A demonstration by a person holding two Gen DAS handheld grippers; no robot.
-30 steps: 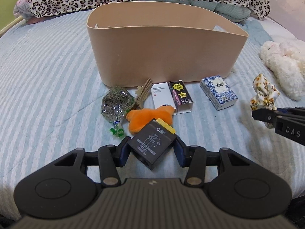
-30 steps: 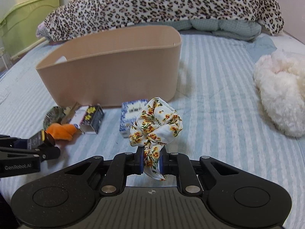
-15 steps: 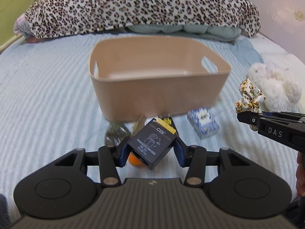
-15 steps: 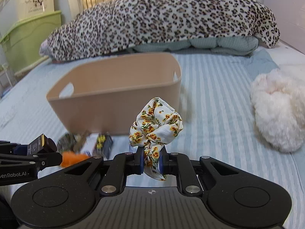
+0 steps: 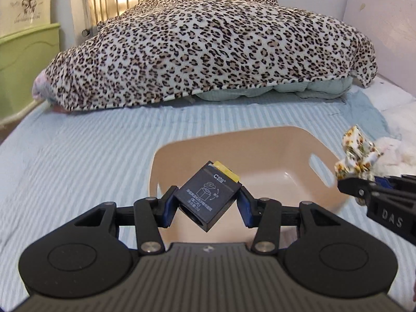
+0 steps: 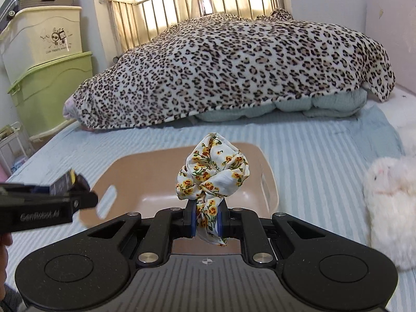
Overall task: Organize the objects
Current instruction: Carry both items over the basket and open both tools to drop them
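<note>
My left gripper (image 5: pixel 206 205) is shut on a small black box (image 5: pixel 208 197) with a yellow end and holds it tilted above the near side of the beige plastic bin (image 5: pixel 260 140). My right gripper (image 6: pixel 206 221) is shut on a white floral scrunchie (image 6: pixel 213 174) and holds it above the same bin (image 6: pixel 161 158), toward its right half. The bin looks empty inside. Each gripper shows at the edge of the other's view, the right (image 5: pixel 348 184) and the left (image 6: pixel 83 200). The other small items on the bed are hidden below the grippers.
The bin stands on a bed with a blue striped sheet (image 5: pixel 91 156). A leopard-print blanket (image 5: pixel 208 46) is heaped at the back. A white fluffy toy (image 6: pixel 390 195) lies to the right. Green and beige storage boxes (image 6: pixel 49 91) stand left of the bed.
Both grippers have risen and moved forward with their objects, from in front of the bin to above its opening. The small items on the sheet have dropped out of view.
</note>
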